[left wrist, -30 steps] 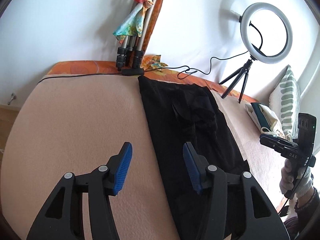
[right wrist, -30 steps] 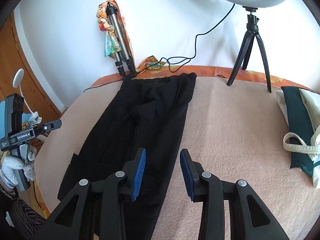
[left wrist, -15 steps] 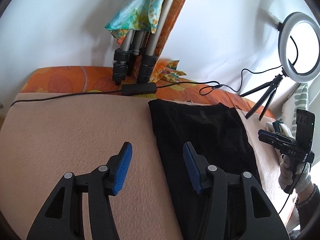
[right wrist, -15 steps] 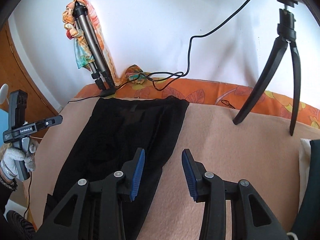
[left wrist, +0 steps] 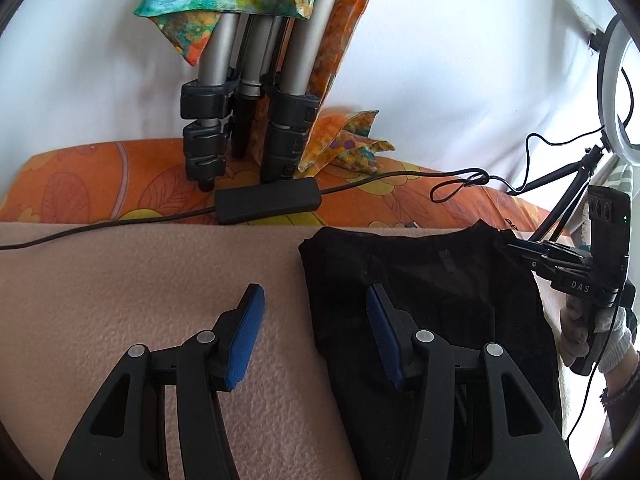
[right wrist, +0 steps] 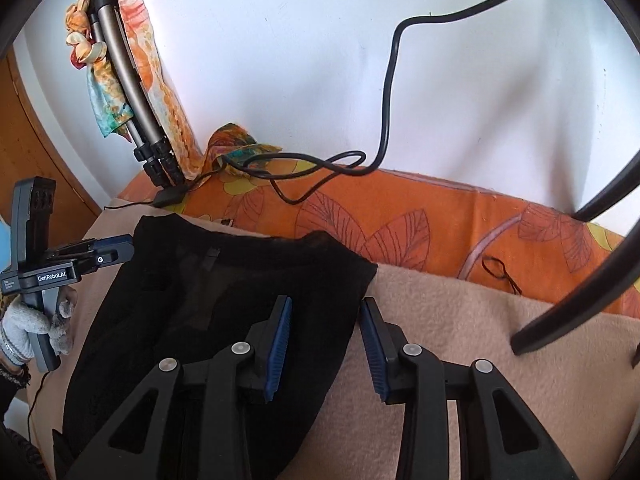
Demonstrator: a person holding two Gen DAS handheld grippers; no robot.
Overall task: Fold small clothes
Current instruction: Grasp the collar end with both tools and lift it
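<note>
A black garment (left wrist: pixel 424 292) lies flat on the beige blanket (left wrist: pixel 120 280), its waistband at the far end near the wall. My left gripper (left wrist: pixel 314 294) is open and straddles the garment's far left corner, one finger over blanket, one over cloth. My right gripper (right wrist: pixel 325 304) is open and straddles the garment's (right wrist: pixel 224 296) far right edge close to the right corner. Neither holds anything. Each gripper's handle and gloved hand show in the other's view, the right one (left wrist: pixel 580 272) and the left one (right wrist: pixel 44 272).
A folded tripod (left wrist: pixel 244 120) draped with a colourful scarf leans on the wall beyond the garment. A black adapter box (left wrist: pixel 268 200) and cable (right wrist: pixel 320 164) lie on the orange sheet (right wrist: pixel 440 220). A ring light stand (right wrist: pixel 580 272) stands at the right.
Both grippers have moved forward along the garment toward the wall, from mid-length to its far corners. Both stayed open.
</note>
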